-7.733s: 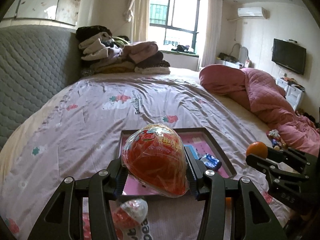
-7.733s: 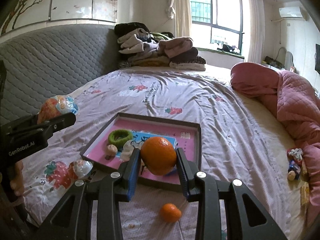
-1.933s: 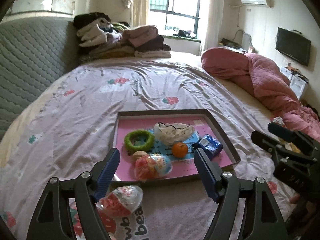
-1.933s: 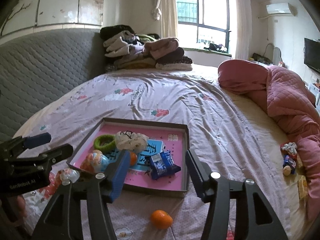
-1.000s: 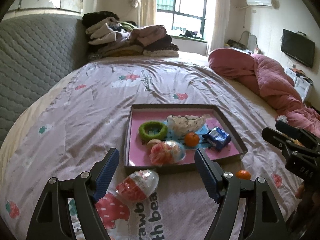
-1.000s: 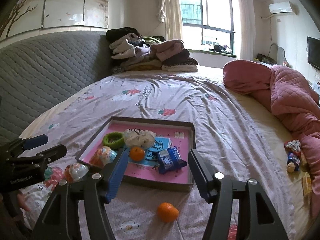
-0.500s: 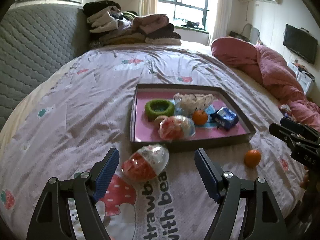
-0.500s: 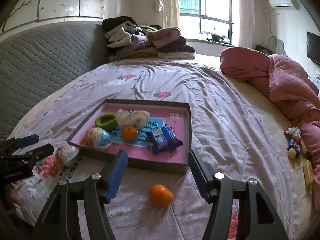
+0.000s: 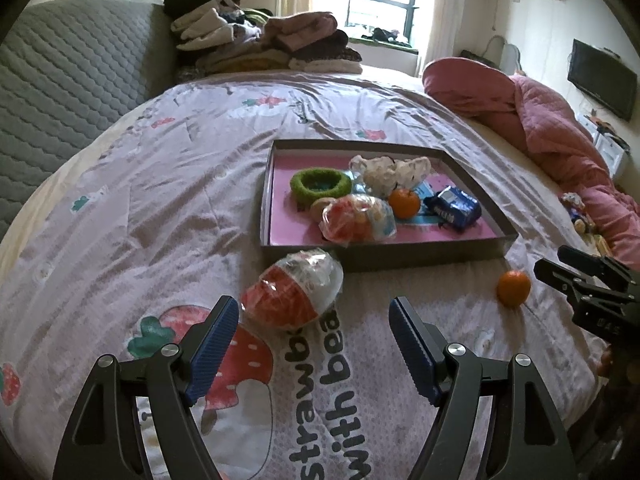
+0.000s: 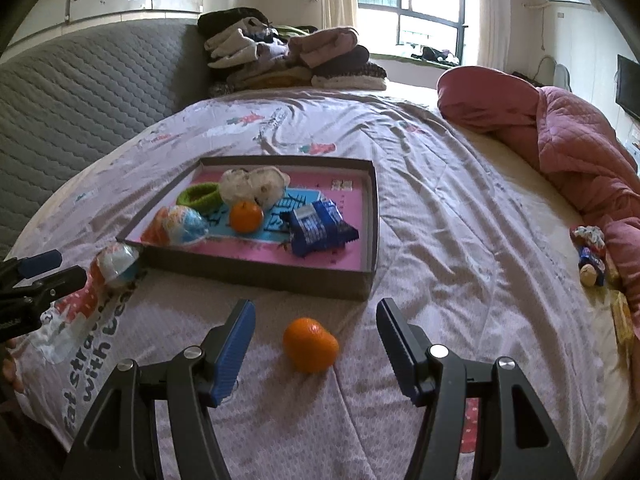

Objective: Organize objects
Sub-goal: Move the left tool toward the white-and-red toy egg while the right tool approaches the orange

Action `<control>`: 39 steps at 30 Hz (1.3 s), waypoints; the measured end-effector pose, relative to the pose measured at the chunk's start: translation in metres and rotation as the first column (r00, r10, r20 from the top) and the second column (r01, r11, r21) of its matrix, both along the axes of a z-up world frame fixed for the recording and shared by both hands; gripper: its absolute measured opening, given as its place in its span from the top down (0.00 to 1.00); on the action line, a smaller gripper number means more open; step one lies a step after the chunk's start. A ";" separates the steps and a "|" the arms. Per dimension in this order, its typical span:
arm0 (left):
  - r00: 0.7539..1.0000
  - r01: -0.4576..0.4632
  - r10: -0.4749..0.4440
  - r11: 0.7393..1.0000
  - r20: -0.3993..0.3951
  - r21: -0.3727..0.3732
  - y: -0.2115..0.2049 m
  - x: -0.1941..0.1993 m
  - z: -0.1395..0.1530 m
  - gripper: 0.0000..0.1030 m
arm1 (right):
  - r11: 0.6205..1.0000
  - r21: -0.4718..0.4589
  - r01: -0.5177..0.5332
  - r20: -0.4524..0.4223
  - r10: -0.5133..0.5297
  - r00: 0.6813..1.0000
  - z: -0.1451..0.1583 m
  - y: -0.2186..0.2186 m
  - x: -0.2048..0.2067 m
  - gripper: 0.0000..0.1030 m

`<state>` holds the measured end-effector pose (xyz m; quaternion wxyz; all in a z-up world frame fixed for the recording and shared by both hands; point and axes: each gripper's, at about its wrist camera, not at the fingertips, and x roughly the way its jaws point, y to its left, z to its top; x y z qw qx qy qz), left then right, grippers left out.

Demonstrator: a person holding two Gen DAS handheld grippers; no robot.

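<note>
A shallow grey tray [image 9: 384, 258] with a pink floor lies on the bedspread. It holds a green ring [image 9: 320, 185], a white crumpled bag [image 9: 394, 170], a small orange [image 9: 405, 203], a blue snack packet [image 9: 454, 208] and a wrapped toy egg [image 9: 356, 222]. A second red-and-clear toy egg [image 9: 294, 294] lies on the bed before the tray, just ahead of my open left gripper [image 9: 314, 312]. A loose orange [image 10: 311, 345] rests between the spread fingers of my open right gripper [image 10: 316, 310], untouched. The tray [image 10: 260, 272] lies beyond it.
A pink quilt [image 10: 568, 136] is heaped at the right, with small toys [image 10: 590, 256] beside it. Folded clothes [image 9: 264, 46] are piled at the back by the grey padded headboard [image 9: 60, 92]. The bed's near edge runs below both grippers.
Both grippers have sunk towards the bed. The loose egg now lies just ahead of the left fingers and the loose orange between the right ones. Both stay spread.
</note>
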<state>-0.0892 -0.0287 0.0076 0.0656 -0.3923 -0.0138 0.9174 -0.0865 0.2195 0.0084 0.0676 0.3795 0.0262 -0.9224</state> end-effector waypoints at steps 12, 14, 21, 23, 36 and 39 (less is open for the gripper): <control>0.999 0.015 -0.015 1.000 0.031 0.003 0.002 0.006 -0.015 0.24 | 1.000 0.024 -0.016 0.045 0.015 0.999 -0.019 -0.006 0.009 0.39; 0.999 0.015 -0.015 1.000 0.034 -0.001 0.001 0.008 -0.017 0.24 | 1.000 0.024 -0.018 0.055 0.017 0.998 -0.023 -0.007 0.010 0.39; 0.999 0.003 -0.003 1.000 0.051 -0.003 -0.005 0.012 -0.025 0.24 | 1.000 0.015 -0.010 0.084 0.008 0.996 -0.034 -0.005 0.013 0.39; 0.998 0.000 0.000 1.000 0.056 0.003 -0.006 0.013 -0.028 0.24 | 1.000 0.007 -0.002 0.093 0.001 0.996 -0.037 -0.003 0.012 0.39; 0.997 -0.001 0.000 1.000 0.071 0.012 -0.006 0.006 -0.038 0.24 | 1.000 0.019 -0.002 0.110 0.000 0.994 -0.045 -0.004 0.008 0.39; 0.997 -0.001 0.000 1.000 0.071 0.012 -0.005 0.003 -0.040 0.24 | 1.000 0.019 -0.001 0.118 -0.001 0.993 -0.048 -0.004 0.005 0.39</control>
